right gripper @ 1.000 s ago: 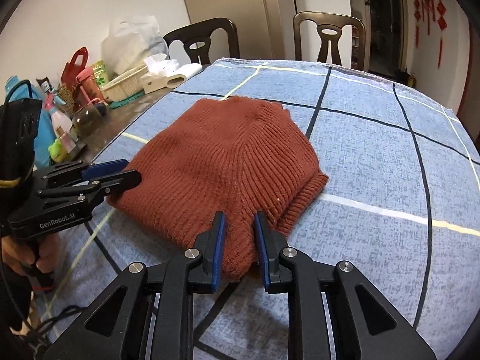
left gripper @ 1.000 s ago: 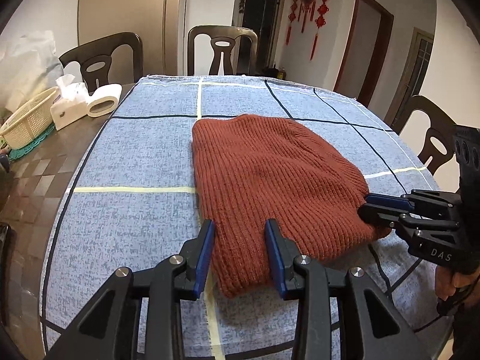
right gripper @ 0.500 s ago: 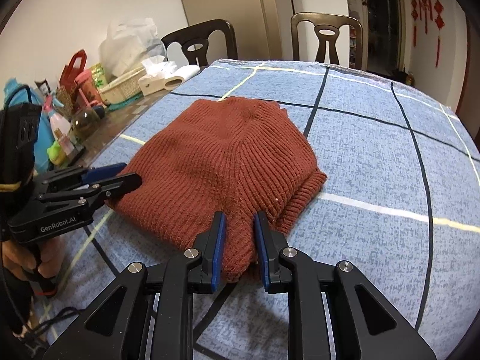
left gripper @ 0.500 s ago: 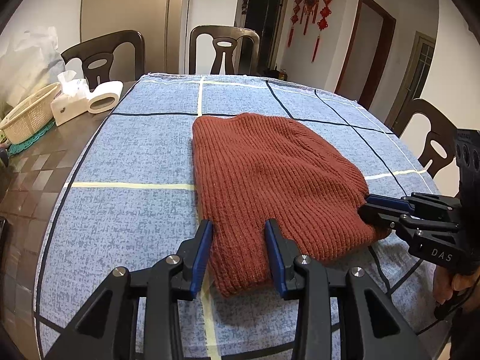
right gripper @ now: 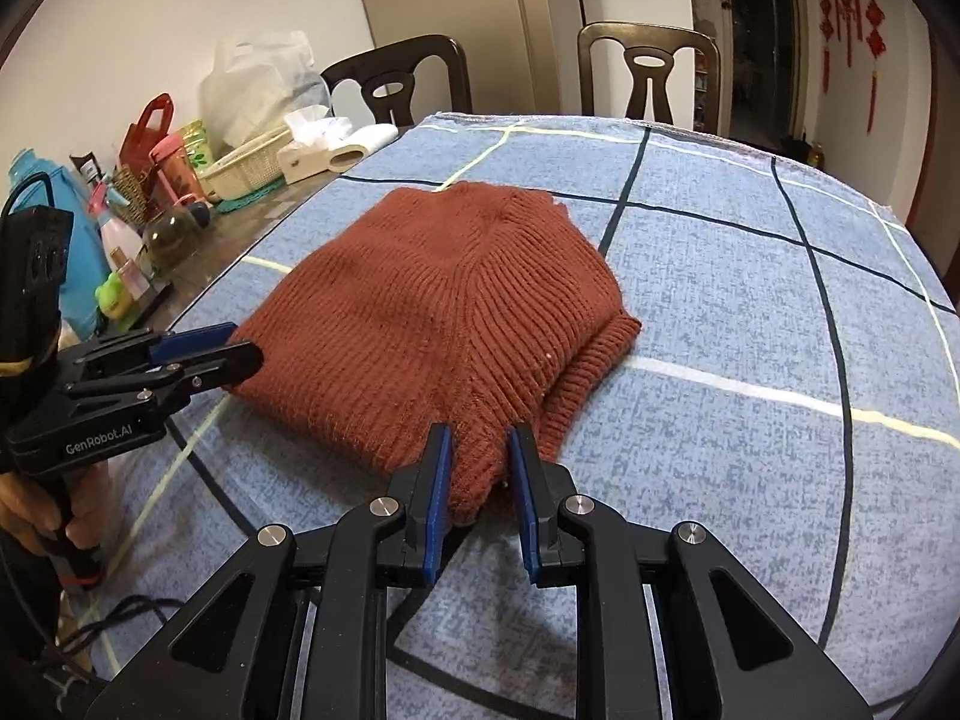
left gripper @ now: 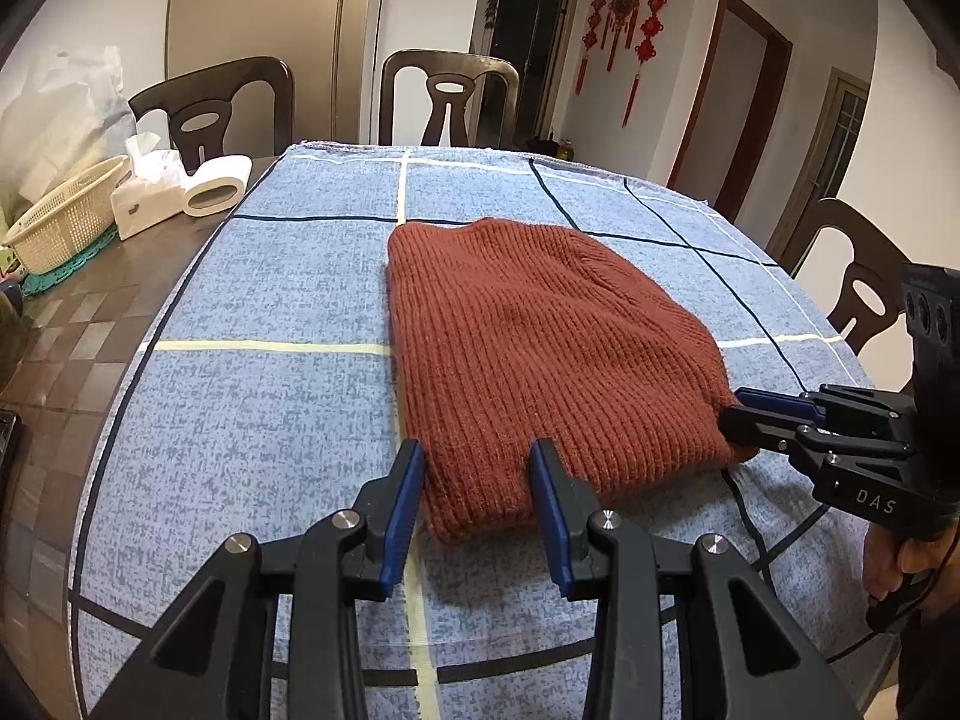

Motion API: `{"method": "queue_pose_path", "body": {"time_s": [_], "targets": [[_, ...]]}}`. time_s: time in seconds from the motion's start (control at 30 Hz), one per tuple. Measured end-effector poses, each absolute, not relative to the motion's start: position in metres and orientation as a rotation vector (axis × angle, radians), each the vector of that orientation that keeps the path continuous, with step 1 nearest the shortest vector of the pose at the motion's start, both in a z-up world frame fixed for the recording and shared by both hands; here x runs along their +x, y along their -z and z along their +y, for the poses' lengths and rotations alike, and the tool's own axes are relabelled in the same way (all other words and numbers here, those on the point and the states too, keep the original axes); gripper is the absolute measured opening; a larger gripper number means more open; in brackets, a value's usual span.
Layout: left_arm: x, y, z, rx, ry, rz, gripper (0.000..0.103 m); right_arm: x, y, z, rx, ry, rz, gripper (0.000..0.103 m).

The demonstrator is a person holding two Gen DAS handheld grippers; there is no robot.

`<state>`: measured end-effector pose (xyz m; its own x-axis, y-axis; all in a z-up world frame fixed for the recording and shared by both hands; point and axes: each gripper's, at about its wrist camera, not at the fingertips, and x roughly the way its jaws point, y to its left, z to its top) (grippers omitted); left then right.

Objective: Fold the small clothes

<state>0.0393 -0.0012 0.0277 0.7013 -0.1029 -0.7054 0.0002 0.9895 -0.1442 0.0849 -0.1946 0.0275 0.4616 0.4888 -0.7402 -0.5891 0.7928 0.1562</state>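
A rust-red ribbed knit garment [left gripper: 540, 348] lies folded flat on the blue checked tablecloth [left gripper: 270, 396]. It also shows in the right wrist view [right gripper: 432, 312]. My left gripper [left gripper: 477, 468] is open, its jaws on either side of the garment's near left corner. My right gripper [right gripper: 477, 450] is open a little less, its jaws close on either side of the garment's near right corner. Each gripper shows in the other's view: the right gripper [left gripper: 741, 411] at the right, the left gripper [right gripper: 240, 345] at the left.
A woven basket [left gripper: 66, 216], tissue box [left gripper: 150, 192] and paper roll [left gripper: 216, 186] sit on the bare table at the left. Bottles and a plastic bag [right gripper: 258, 84] crowd that side. Chairs [left gripper: 450, 96] stand around the table. The tablecloth's near edge is just below the grippers.
Both grippers have pulled back slightly toward the near edge. The right gripper's jaws have opened a little around the garment corner. The garment has not moved.
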Motion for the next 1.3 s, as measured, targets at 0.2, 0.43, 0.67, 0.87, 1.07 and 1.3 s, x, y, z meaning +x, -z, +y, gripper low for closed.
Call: {"method": "queue_pose_path", "body": {"time_s": [0.2,0.43,0.67,0.87,1.07,1.3], "targets": [[0.037,-0.035,0.002,-0.148,0.062,0.780,0.038,0.084,-0.041,-0.201,-0.083,-0.674,0.844,0.021],[0.040,-0.029,0.001,-0.149,0.067,0.798,0.039,0.097,-0.036,-0.196,-0.106,-0.648,0.854,0.021],[0.030,-0.031,0.003,-0.151,0.066,0.808,0.040,0.086,-0.041,-0.208,-0.082,-0.656,0.861,0.021],[0.022,-0.029,0.001,-0.122,0.056,0.834,0.042,0.070,-0.044,-0.214,-0.135,-0.641,0.855,0.036],[0.019,-0.021,0.007,-0.093,0.015,0.867,0.044,0.063,-0.035,-0.219,-0.177,-0.609,0.873,0.044],[0.019,-0.008,0.011,-0.077,-0.013,0.898,0.045,0.061,-0.024,-0.217,-0.221,-0.584,0.880,0.044]]}}
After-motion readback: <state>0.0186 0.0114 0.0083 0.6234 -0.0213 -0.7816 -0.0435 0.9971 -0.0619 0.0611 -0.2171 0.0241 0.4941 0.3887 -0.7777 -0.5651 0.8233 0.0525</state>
